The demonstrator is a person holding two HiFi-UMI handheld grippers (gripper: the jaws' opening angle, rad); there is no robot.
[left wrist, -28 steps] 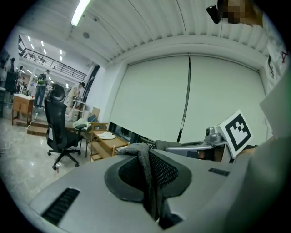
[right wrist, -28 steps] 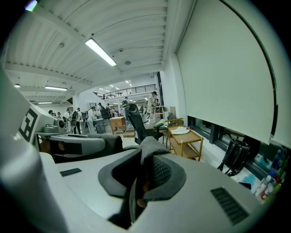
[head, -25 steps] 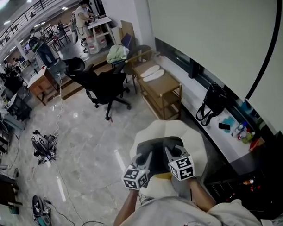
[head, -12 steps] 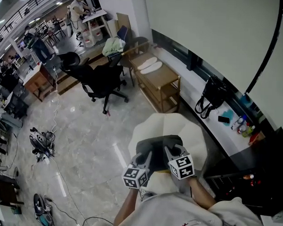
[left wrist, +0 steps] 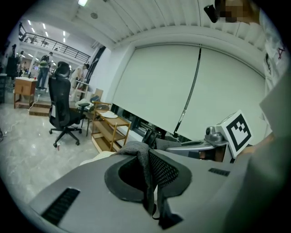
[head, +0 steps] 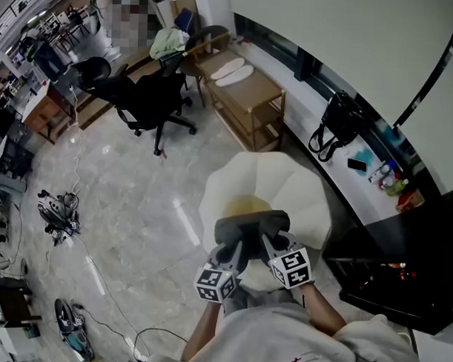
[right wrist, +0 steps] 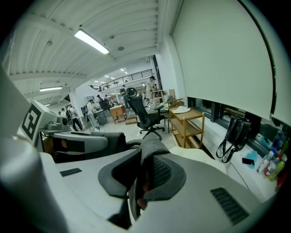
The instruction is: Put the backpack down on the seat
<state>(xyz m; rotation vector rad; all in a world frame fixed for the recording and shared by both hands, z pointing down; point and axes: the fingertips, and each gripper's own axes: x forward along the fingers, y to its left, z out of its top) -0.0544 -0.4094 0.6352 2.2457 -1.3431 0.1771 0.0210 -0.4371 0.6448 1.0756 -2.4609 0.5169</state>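
**Head view:** dark grey backpack (head: 249, 225) hangs over the cream seat (head: 300, 186) near its front edge, long axis crosswise. The left gripper (head: 230, 252) and right gripper (head: 272, 246) sit side by side, equally near.

**Left gripper view:** jaws clenched on a mesh strap (left wrist: 138, 154).

**Right gripper view:** jaws likewise clamped on a strap (right wrist: 152, 152).

**Change:** the backpack hangs lower than a second ago, and more of the seat is uncovered.

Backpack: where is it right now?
Head view, lower centre: the grey backpack hangs between the left gripper and right gripper, both shut on its fabric, over the cream seat, with the wooden shelf unit beyond.
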